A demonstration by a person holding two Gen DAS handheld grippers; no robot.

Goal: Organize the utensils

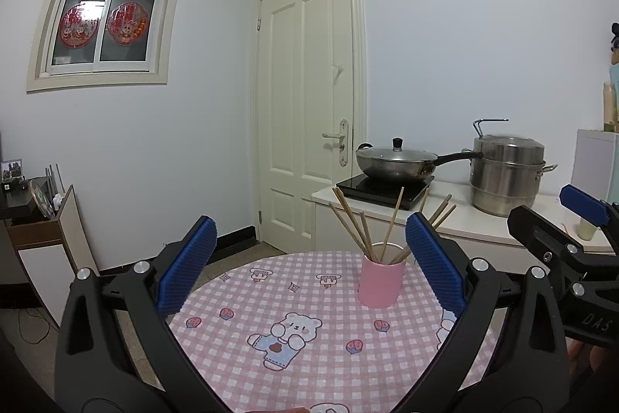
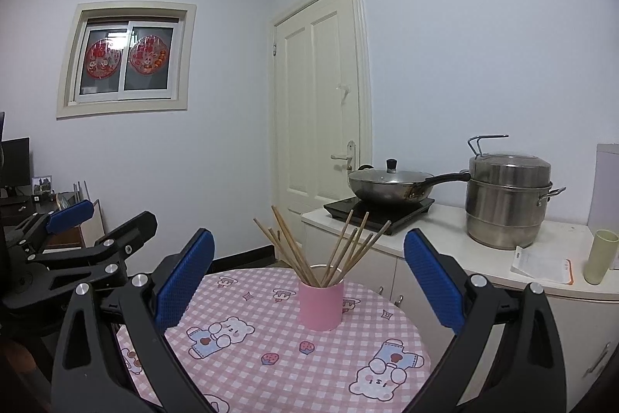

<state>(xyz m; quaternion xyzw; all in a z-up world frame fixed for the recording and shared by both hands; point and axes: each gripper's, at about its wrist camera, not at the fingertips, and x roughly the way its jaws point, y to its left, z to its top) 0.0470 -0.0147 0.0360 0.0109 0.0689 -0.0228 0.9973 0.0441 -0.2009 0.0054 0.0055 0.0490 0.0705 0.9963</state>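
Observation:
A pink cup (image 1: 381,279) stands upright on the round table with the pink checked cloth (image 1: 294,297). Several wooden chopsticks (image 1: 358,229) stand fanned out in it. The cup also shows in the right wrist view (image 2: 321,304) with the chopsticks (image 2: 309,250). My left gripper (image 1: 309,266) is open and empty, held above the near part of the table, short of the cup. My right gripper (image 2: 309,277) is open and empty, also short of the cup. The right gripper shows at the right edge of the left wrist view (image 1: 572,231).
A white counter (image 2: 445,239) behind the table holds an induction hob with a lidded wok (image 2: 390,186), a steel steamer pot (image 2: 506,200), a pale green cup (image 2: 599,256) and a paper. A closed door (image 2: 321,119) is behind. A low shelf (image 1: 42,219) stands at the left.

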